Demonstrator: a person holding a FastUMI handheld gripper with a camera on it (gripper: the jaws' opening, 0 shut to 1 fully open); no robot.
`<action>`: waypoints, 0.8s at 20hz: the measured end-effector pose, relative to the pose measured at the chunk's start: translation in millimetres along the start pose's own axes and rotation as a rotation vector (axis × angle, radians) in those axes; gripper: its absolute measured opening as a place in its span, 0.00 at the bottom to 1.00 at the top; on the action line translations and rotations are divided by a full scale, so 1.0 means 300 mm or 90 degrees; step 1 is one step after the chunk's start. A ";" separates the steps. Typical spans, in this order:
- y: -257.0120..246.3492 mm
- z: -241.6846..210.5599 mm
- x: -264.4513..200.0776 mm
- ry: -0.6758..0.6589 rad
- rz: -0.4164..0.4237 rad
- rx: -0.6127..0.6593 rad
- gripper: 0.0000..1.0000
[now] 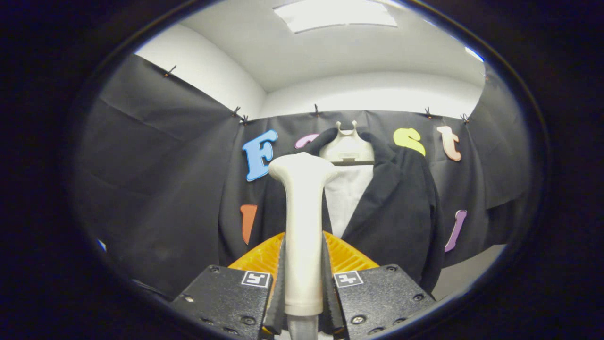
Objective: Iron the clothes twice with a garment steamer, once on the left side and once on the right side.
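Note:
My gripper [303, 278] is shut on the white handle of a garment steamer [302, 208], which stands upright between the fingers with its broad head at the top. Beyond the steamer hangs a dark jacket [396, 203] on a white mannequin form [347, 151], its lapels open over a white front. The steamer's head covers the jacket's left lapel and sits a little left of the mannequin's neck. Whether the head touches the cloth cannot be told.
The black booth cloth [155, 189] stands behind and to both sides of the jacket. A pale floor strip [465, 269] runs past the jacket's right hem. White ceiling with a light panel [335, 16] is overhead.

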State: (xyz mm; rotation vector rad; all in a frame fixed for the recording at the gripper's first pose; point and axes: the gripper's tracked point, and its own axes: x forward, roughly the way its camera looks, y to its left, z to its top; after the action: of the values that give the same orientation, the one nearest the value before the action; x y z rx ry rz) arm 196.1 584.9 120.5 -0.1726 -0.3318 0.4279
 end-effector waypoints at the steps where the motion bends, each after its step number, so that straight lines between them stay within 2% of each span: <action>1: 0.003 0.017 0.030 -0.007 0.000 0.003 0.36; 8: 0.022 0.166 0.219 -0.062 0.001 -0.005 0.36; 12: 0.053 0.152 0.266 -0.055 0.013 -0.035 0.36; 16: 0.033 0.102 0.276 -0.035 -0.008 -0.057 0.36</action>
State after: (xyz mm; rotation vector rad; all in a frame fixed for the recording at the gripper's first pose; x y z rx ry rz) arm 252.5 632.6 169.7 -0.2458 -0.4068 0.4065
